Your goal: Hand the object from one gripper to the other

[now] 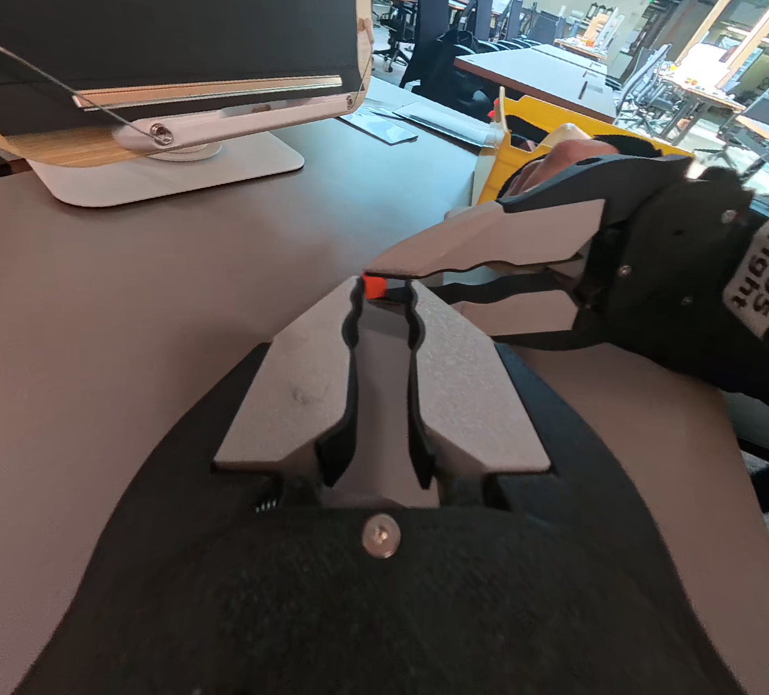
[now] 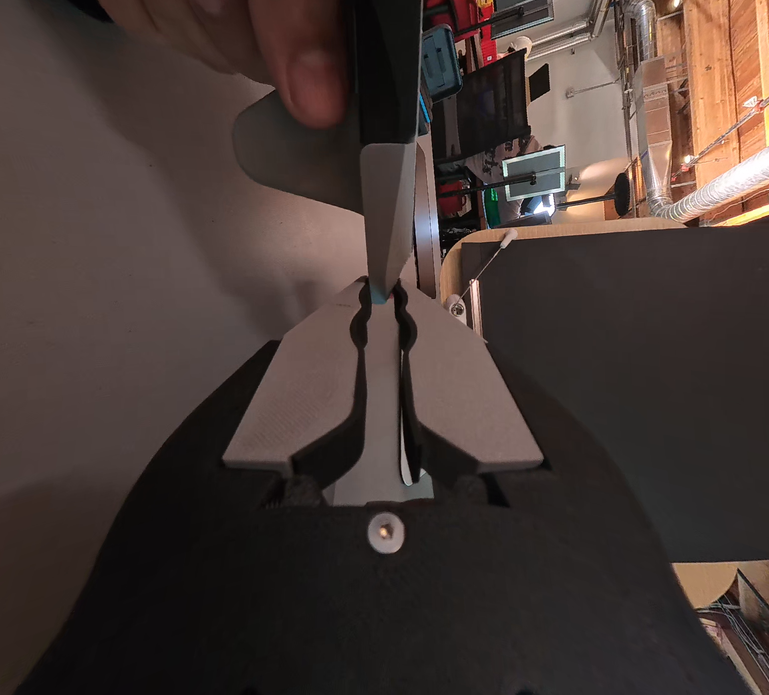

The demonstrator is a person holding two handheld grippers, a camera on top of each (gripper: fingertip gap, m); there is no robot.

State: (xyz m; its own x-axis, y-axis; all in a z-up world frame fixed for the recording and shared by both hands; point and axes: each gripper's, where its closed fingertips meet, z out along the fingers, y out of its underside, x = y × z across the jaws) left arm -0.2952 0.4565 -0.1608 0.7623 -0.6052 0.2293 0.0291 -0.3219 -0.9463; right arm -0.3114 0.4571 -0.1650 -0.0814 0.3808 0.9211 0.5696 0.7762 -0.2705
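1. Grippers met above a grey-brown tabletop (image 1: 166, 300), with a small orange-red block (image 1: 373, 286) between them.
2. Right grey-and-black gripper (image 1: 376, 286), turned on its side, looked clamped on the block from above and below; in its own view the piece (image 2: 379, 296) between its tips read pale blue.
3. Left grey-and-black gripper (image 1: 383, 289) stood spread, its tips flanking the block without pinching.
4. A clean handover likely called for the left closing squarely before the right let go.

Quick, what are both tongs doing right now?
Left tongs: open, straddling the small block.
Right tongs: shut on the small block.
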